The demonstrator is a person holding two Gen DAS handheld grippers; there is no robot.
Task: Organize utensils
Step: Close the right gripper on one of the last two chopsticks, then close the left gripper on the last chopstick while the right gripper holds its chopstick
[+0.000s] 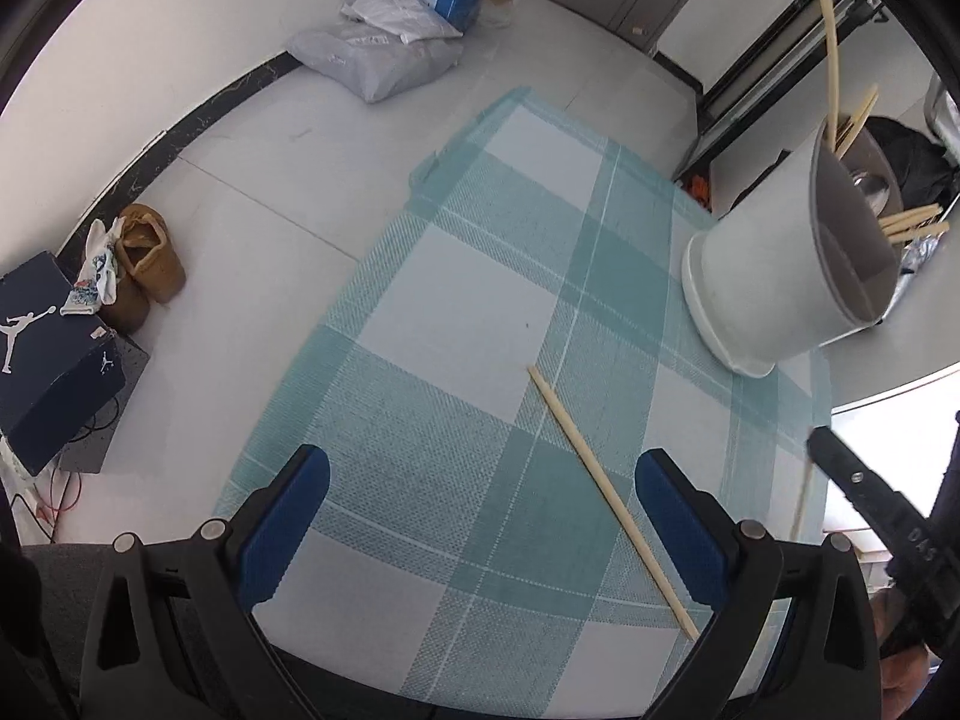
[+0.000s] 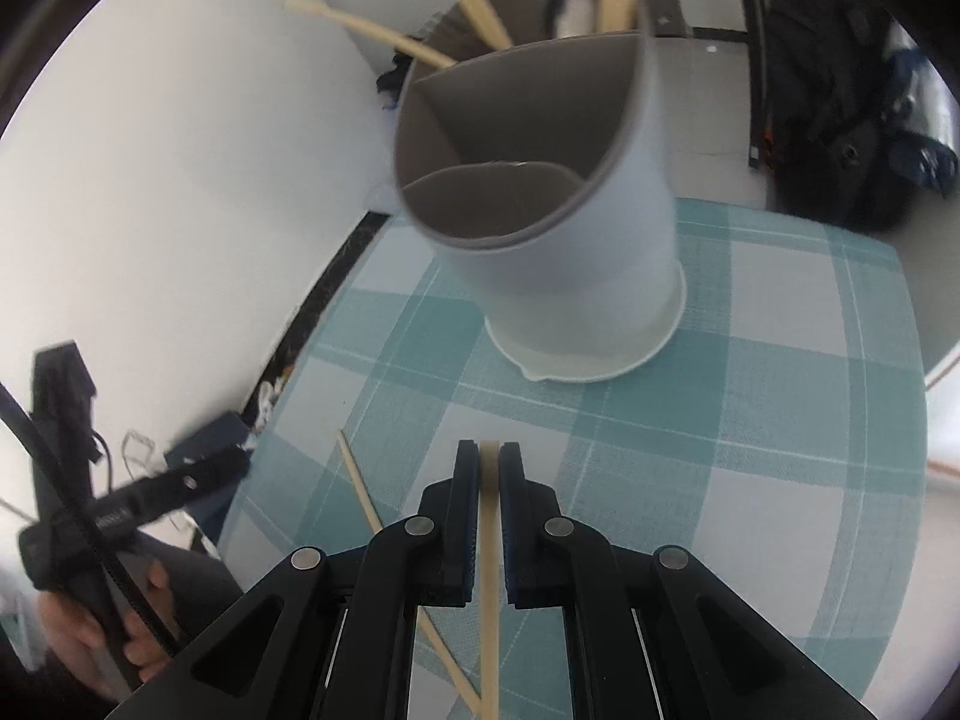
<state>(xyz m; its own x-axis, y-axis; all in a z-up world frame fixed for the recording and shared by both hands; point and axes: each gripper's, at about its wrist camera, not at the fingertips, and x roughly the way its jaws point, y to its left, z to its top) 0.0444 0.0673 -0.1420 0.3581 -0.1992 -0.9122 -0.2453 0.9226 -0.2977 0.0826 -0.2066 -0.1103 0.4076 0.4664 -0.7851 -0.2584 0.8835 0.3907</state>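
A white utensil holder point(image 1: 774, 276) with grey inner compartments stands on the teal checked cloth point(image 1: 456, 360); several chopsticks point(image 1: 831, 60) and a spoon stick out of it. It also shows in the right wrist view point(image 2: 570, 240). One loose chopstick point(image 1: 606, 492) lies on the cloth between the fingers of my left gripper point(image 1: 480, 516), which is open and hovers above it. My right gripper point(image 2: 489, 468) is shut on another chopstick point(image 2: 489, 570), held in front of the holder. The loose chopstick point(image 2: 360, 492) lies to its left.
The cloth covers a small table whose edges drop to a white tiled floor. On the floor lie a shoe box point(image 1: 48, 354), brown shoes point(image 1: 144, 258), bags point(image 1: 384, 48) and a black backpack point(image 2: 840, 120). The left gripper's body point(image 2: 120, 510) shows at the right view's left.
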